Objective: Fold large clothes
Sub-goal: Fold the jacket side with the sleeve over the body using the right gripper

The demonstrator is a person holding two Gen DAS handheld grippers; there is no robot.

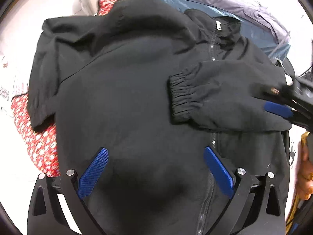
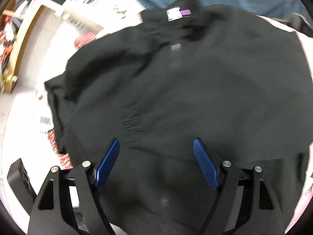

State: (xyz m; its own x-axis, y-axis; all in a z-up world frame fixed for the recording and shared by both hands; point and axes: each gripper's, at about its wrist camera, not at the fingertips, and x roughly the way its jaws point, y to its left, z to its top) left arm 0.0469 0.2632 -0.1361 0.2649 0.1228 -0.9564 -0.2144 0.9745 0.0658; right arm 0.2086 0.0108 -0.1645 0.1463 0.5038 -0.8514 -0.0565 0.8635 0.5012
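A black zip-up jacket [image 1: 127,90] lies spread on a white surface, front up, its zipper [image 1: 212,45] running down the middle. One sleeve is folded across the chest, its elastic cuff [image 1: 179,98] ending near the centre. My left gripper [image 1: 155,152] hovers open over the jacket's lower body with nothing between its blue pads. The right gripper shows at the right edge of the left wrist view, one blue pad [image 1: 277,108] resting by the folded sleeve. In the right wrist view my right gripper [image 2: 156,143] stands open above the blurred jacket [image 2: 195,98], close to the cuff [image 2: 131,123].
A red patterned cloth [image 1: 37,145] lies under the jacket's left side. Grey-blue and lilac garments [image 1: 244,5] are piled behind the collar. A hand [image 1: 306,166] holds the right gripper. A black box [image 2: 19,178] and a wooden shelf [image 2: 21,39] sit at the left.
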